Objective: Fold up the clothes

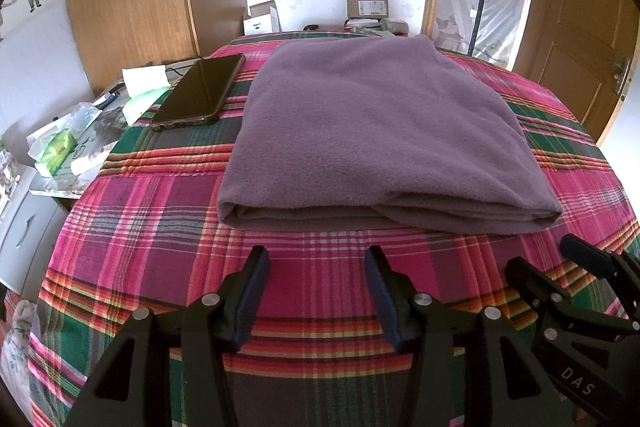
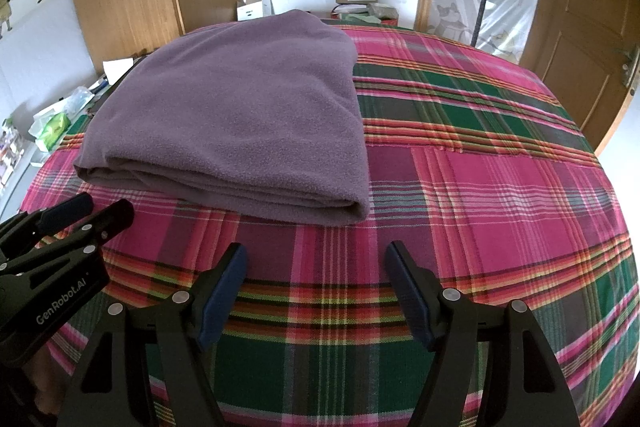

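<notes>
The purple fleece garment (image 1: pixel 380 131) lies folded into a flat rectangle on the plaid cloth (image 1: pixel 152 211), just ahead of both sets of jaws and touching neither. The left gripper (image 1: pixel 316 259) stands released, its jaws spread wide over bare plaid with nothing between them; the right gripper (image 2: pixel 316 259) stands released in the same way, its jaws empty, with the garment's near right corner ahead and to the left of them. Far beyond the jaws, a brown cardboard box (image 1: pixel 367 3) and a white box (image 1: pixel 262 21) with its flap up sit past the far edge of the cloth; what either holds cannot be made out. A dark phone (image 1: pixel 198 89) lies ahead and left of the left jaws, beside the garment's left edge. Further left, off the cloth, a clutter of paper and green packets (image 1: pixel 56 147) is too small and warped to identify. The garment's inner layers show only as stacked edges along its near fold. Each view shows the other gripper only partly, cut off at the frame's side.
</notes>
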